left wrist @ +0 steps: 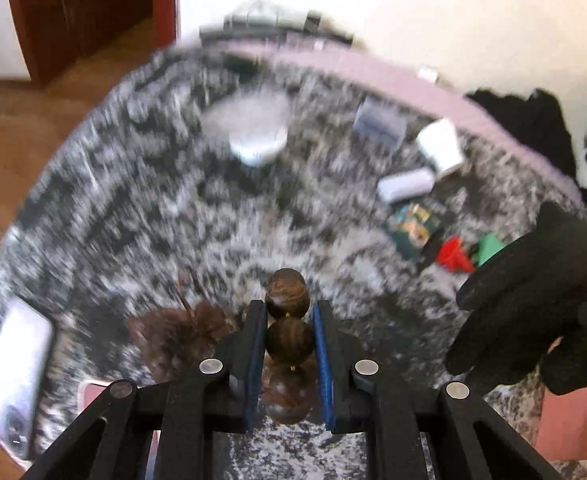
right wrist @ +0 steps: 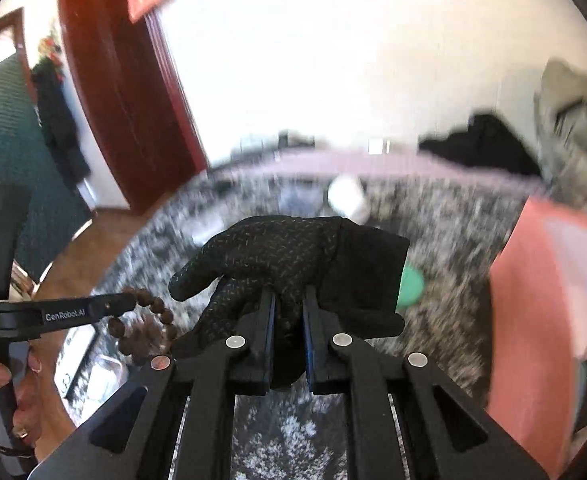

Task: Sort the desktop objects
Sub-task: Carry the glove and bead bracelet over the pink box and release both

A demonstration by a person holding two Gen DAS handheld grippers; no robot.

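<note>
On the left, above the speckled table (left wrist: 141, 184), the left gripper (left wrist: 287, 312) is clamped on a string of brown wooden beads (left wrist: 286, 294), its tassel (left wrist: 181, 330) hanging off to one side; a phone (left wrist: 21, 364) lies flat near the table's left edge. Further right sit a white cup (left wrist: 441, 145), a small case (left wrist: 405, 185) and red and green pieces (too blurred to name). On the right, the right gripper (right wrist: 289, 308) is closed on a black glove (right wrist: 277, 256), held clear of the table, with a pink box (right wrist: 549, 320) just beside it. Both tools look mid-carry, so the step in hand is probably transport; next, each load needs its destination, perhaps the box, then a release.
</note>
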